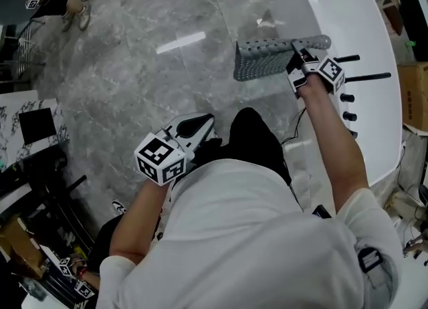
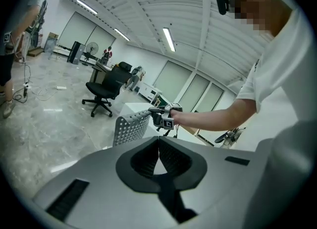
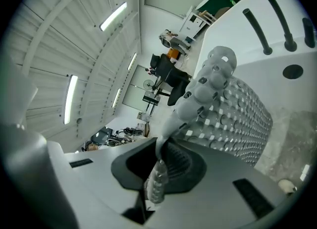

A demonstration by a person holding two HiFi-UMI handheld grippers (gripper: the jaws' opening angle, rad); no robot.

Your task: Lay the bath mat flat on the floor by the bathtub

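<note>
Bath mat: a grey perforated mat (image 1: 267,59) hung in the air just beside the white bathtub (image 1: 354,20). It was above the marble floor (image 1: 134,80) and not yet laid down.
Long axis: in the head view it ran sideways, from the held end by the tub to a free end out over the floor at the left.
Right gripper: the right gripper (image 1: 299,52) was clenched on 1 end of the mat's top edge.
Left gripper: the left gripper (image 1: 204,124) had its jaws pressed together on nothing. It sat low by the person's body, well apart from the mat.
Coming move: the free end lay on the left gripper's side, so that gripper was probably the better placed of the 2 to take it.
</note>
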